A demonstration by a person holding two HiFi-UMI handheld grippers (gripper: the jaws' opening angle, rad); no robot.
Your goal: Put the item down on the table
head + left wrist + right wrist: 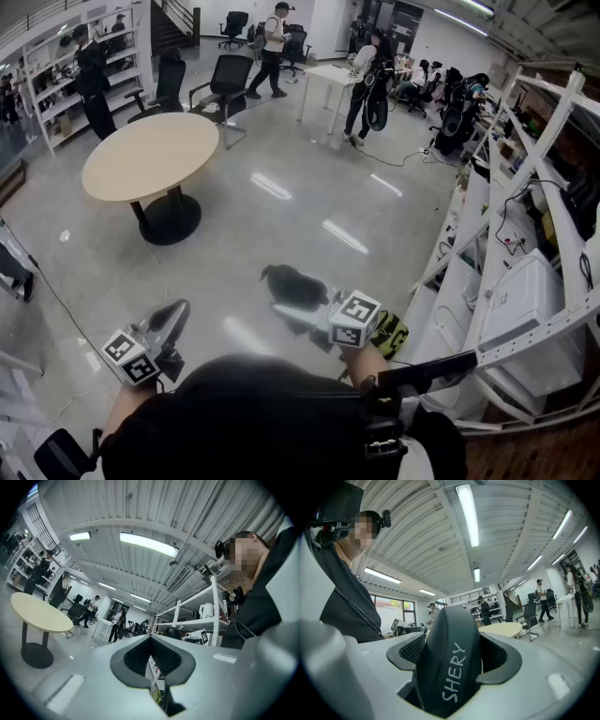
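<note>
We had the item [289,282] clamped in the right gripper [298,306], jaws pressed on both its sides, held out level over the floor. The table [150,155] stood well apart from us, across the shiny floor, its round top bare. The left gripper [151,644] was closed on nothing, riding low at our side.

To do this well, we reckoned we should walk up to the table, keep the item level, and lower it until its underside sat on the top. Only then should the jaws open, so nothing drops or rolls. The left one had best stay clear.

White lettering ran along the dark item: "SHERY". We could read no other writing.
</note>
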